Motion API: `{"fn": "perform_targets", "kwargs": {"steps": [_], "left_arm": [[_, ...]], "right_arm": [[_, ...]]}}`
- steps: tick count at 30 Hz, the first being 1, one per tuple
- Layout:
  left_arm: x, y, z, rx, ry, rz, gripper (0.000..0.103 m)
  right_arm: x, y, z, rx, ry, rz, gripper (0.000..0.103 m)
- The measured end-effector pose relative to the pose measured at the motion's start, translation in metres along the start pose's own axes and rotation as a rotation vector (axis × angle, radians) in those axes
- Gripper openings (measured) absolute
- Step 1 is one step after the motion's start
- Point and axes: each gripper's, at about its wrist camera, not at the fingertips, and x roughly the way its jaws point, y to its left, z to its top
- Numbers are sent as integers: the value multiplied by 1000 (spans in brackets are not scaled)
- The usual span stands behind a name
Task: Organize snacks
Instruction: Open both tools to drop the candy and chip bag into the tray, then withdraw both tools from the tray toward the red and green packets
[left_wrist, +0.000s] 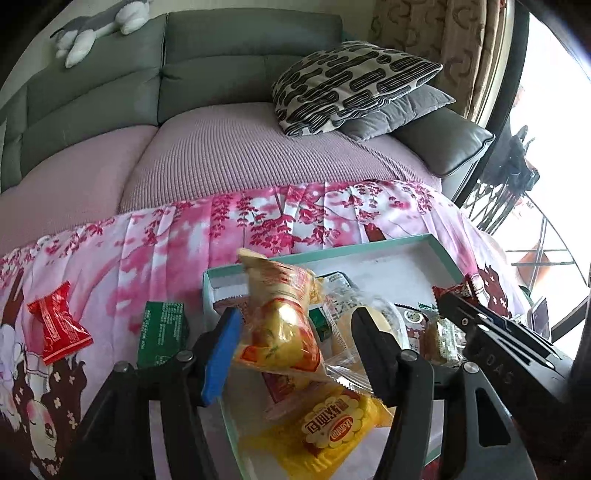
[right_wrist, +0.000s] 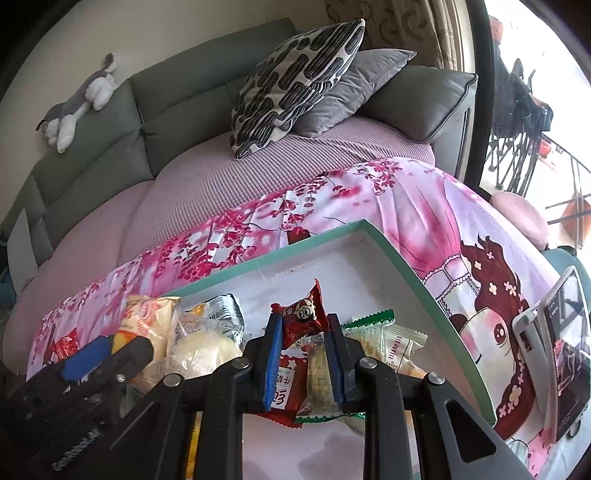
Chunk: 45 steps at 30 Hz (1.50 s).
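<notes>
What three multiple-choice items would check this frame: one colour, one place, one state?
1. The box rim is:
A. teal
B. red
C. black

2. The bright red wrapped sweet in the left wrist view lies:
A. inside the box
B. on the flowered cloth, outside the box
C. leaning on the box wall

3. The right claw is:
A. open, nothing between its fingers
B. shut, nothing in it
C. shut on a dark red packet

Key:
1 A, the edge shows teal around the white inside.
2 B, it sits on the cloth, well left of the box.
3 C, the packet stands up between the blue pads, above the box.
</notes>
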Motion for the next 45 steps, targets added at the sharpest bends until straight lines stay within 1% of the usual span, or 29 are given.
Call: {"fn": "perform_targets", "kwargs": {"steps": [3,5,7,9,10,12,14,15,16,18,19,21,25,27,36,45], "left_arm": [[-5,0,2,2,-6,8,64],[-10,3,4,-3,-10,28,66],[-15,7,6,-6,-16,64,75],[-18,12,7,-14,-19,109,77],[-19,16,7,-23,-16,136,77],[-19,25,7,-41,-11,176,79],[-19,32,7,-56,-9,200,83],[-18,37,7,-70,-7,216,87],[-18,41,7,-79,-5,226,88],[-17,50,6,-99,-3,257,90],[-16,52,5,-104,-4,272,94],[-16,58,4,-111,-6,306,98],[-17,71,2,-132,-16,358,101],[-18,77,1,-147,-24,371,103],[-37,109,-1,-209,-64,424,103],[-50,130,-4,-243,-67,459,103]], "right_arm": [[0,0,0,-2,3,-2,26],[0,2,0,-11,4,-8,26],[1,4,0,-22,7,-19,35],[1,4,0,-29,8,-30,64],[1,5,0,-29,5,-33,66],[0,5,0,-28,1,-32,66],[0,6,1,-33,1,-33,67],[0,6,1,-36,2,-35,69],[0,7,0,-40,4,-39,71],[1,9,0,-45,5,-42,78],[1,9,0,-46,6,-42,80],[1,10,0,-50,5,-42,90],[1,14,0,-65,3,-49,102],[1,16,0,-72,-1,-52,103],[-2,28,0,-96,-12,-58,103],[-10,46,-1,-146,-23,-59,103]]}}
